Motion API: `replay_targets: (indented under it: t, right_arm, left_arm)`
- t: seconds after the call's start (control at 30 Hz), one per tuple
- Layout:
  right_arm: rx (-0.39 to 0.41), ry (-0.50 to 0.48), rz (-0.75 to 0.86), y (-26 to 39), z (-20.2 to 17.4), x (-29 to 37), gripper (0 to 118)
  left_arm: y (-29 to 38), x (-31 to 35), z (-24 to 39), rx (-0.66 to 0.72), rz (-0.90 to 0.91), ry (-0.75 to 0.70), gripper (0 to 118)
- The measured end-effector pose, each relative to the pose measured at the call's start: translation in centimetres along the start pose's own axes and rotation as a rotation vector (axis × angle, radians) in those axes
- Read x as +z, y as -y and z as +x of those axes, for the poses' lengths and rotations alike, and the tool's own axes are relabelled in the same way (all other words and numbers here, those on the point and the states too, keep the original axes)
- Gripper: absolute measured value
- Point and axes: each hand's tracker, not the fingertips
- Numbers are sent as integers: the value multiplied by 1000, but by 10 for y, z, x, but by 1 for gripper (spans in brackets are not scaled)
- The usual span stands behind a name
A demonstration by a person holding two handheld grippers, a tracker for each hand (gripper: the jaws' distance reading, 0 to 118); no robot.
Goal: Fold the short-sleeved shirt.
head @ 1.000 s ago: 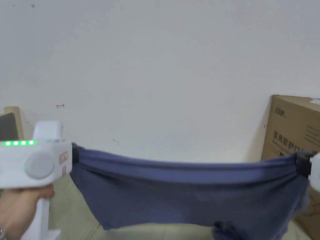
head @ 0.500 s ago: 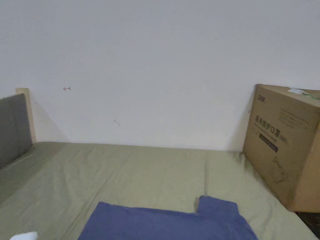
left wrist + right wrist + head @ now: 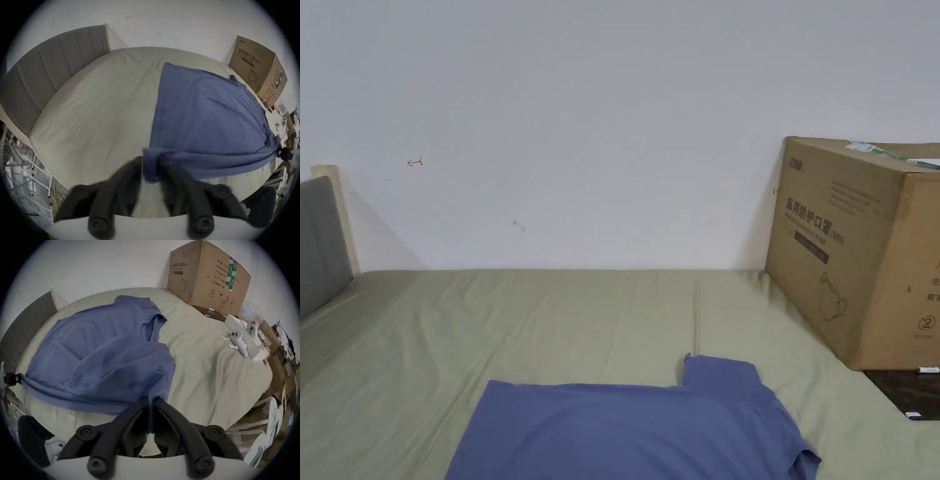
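Item: blue short-sleeved shirt (image 3: pixel 625 431). A second earlier it hung stretched in the air between both grippers, in front of the wall; at this moment it lay spread on the green bed sheet (image 3: pixel 550 312), far part flat, one sleeve (image 3: pixel 719 375) pointing toward the cardboard box (image 3: pixel 856 250) at the bed's far right corner. Judgement: the lay-out step was nearly complete, folding itself not yet begun.

Left gripper (image 3: pixel 151 164): jaws closed on the shirt's near left corner, at the near edge of the bed.

Right gripper (image 3: pixel 151 400): jaws pinched together on the near right corner, cloth running between them.

The near hem stayed taut between the two grips, slightly lifted; a loose fold (image 3: pixel 123 363) bunched by the right gripper.
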Motion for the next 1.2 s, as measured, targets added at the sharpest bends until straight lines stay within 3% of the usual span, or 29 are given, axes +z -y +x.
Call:
replay_targets:
  t: [0.03, 0.07, 0.1, 0.13, 0.43, 0.5, 0.53, 0.57, 0.6, 0.63, 0.7, 0.77, 0.83, 1.0, 1.07, 1.1, 1.13, 1.17, 1.2]
  right_arm:
    - [-10, 15, 5, 0, -1, 3, 26]
    - [-11, 25, 20, 0, -1, 8, 56]
    - [-14, 36, 52, -1, 0, 16, 91]
    - [-9, 46, 112, -4, 1, 29, 113]
    - [-111, 86, 843, -86, -18, 194, 112]
    - [-110, 88, 928, -96, -23, 219, 110]
    - [-108, 79, 957, -100, -26, 227, 99]
    - [-112, 60, 990, -100, -29, 237, 75]
    - [-120, 55, 1008, -100, -32, 246, 31]
    - [-131, 67, 1018, -100, -36, 253, 0]
    - [-130, 51, 1019, -101, -39, 260, 0]
    - [-72, 1, 976, -104, -40, 262, 0]
    - [-68, 21, 971, -103, -46, 252, 0]
    - [-49, -42, 837, -93, -53, 220, 0]
    - [-43, -52, 769, -86, -56, 200, 0]
    - [-33, -56, 738, -81, -58, 191, 0]
    - [-18, -54, 705, -76, -59, 183, 0]
    - [-9, -55, 674, -71, -61, 174, 0]
    - [0, -58, 644, -66, -64, 165, 0]
  left_arm:
    - [-2, 2, -2, 5, -7, -1, 73]
    - [-2, 6, -3, 13, -11, 21, 104]
    - [-5, 15, -4, 27, 6, 54, 118]
    - [-6, 31, -4, 41, 73, 58, 113]
    - [-83, 195, 58, 21, 756, 87, 111]
    - [-92, 227, 69, 24, 874, 100, 97]
    - [-93, 241, 75, 20, 923, 93, 70]
    - [-94, 254, 81, 8, 966, 88, 42]
    - [-99, 264, 82, 8, 994, 79, 12]
    - [-99, 273, 86, 6, 1014, 70, 0]
    - [-96, 286, 88, -17, 1047, 140, 0]
    - [-101, 286, 82, -32, 1003, 223, 0]
    - [-99, 281, 83, -44, 964, 224, 0]
    - [-97, 214, 63, -118, 647, 255, 0]
    - [-79, 179, 53, -125, 528, 203, 6]
    - [-70, 159, 45, -130, 457, 175, 29]
    - [-63, 139, 37, -132, 368, 164, 89]
    - [-56, 116, 27, -127, 233, 174, 118]
    - [-37, 101, 17, -101, 104, 177, 114]
